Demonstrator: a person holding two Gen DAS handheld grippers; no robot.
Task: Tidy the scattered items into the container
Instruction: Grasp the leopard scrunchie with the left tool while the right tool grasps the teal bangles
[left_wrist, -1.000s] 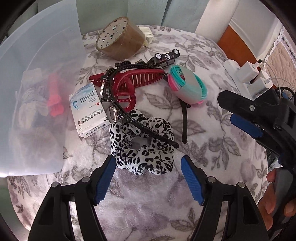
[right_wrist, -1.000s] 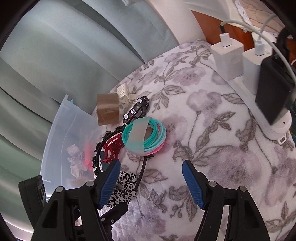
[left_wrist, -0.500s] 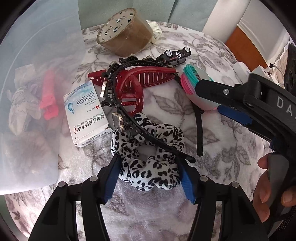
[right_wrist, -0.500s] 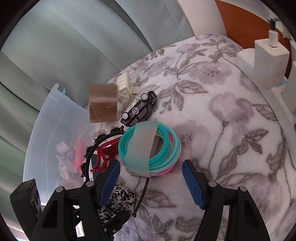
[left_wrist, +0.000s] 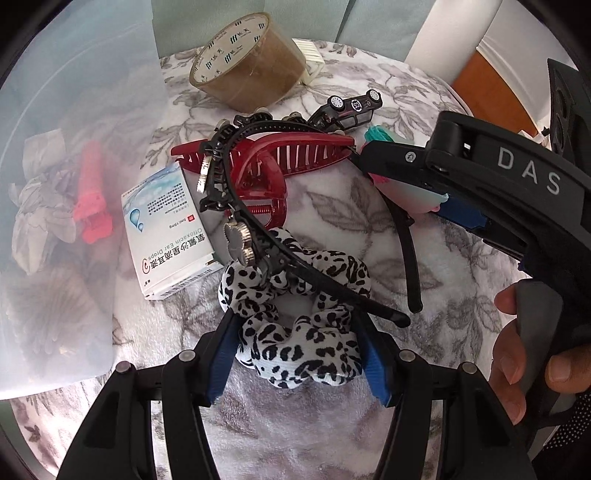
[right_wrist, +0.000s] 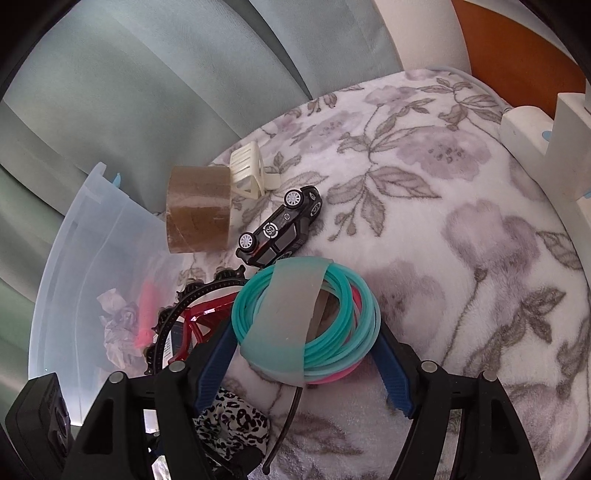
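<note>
My left gripper (left_wrist: 299, 360) is shut on a black-and-white leopard scrunchie (left_wrist: 325, 264), its blue pads pressing both sides. A black beaded headband (left_wrist: 258, 236) lies across the scrunchie's top. My right gripper (right_wrist: 303, 369) straddles a bundle of teal and pink bangles (right_wrist: 291, 314); its jaws are opening and the bundle sits between the pads without being squeezed. The left wrist view shows that gripper (left_wrist: 410, 184) reaching in from the right, held by a hand (left_wrist: 517, 354). The translucent plastic container (left_wrist: 74, 92) stands at the left and holds a coral clip and crumpled fabric.
On the floral blanket lie a red hair claw (left_wrist: 266, 158), an ear-drops box (left_wrist: 166, 229), a brown tape roll (left_wrist: 247, 62), an overturned black toy car (right_wrist: 284, 225) and a small cream plastic piece (right_wrist: 247, 170). White chargers (right_wrist: 535, 125) sit at the far right edge.
The left jaws have closed in onto the scrunchie. The right gripper has come forward and down, and the bangle bundle now lies between its pads.
</note>
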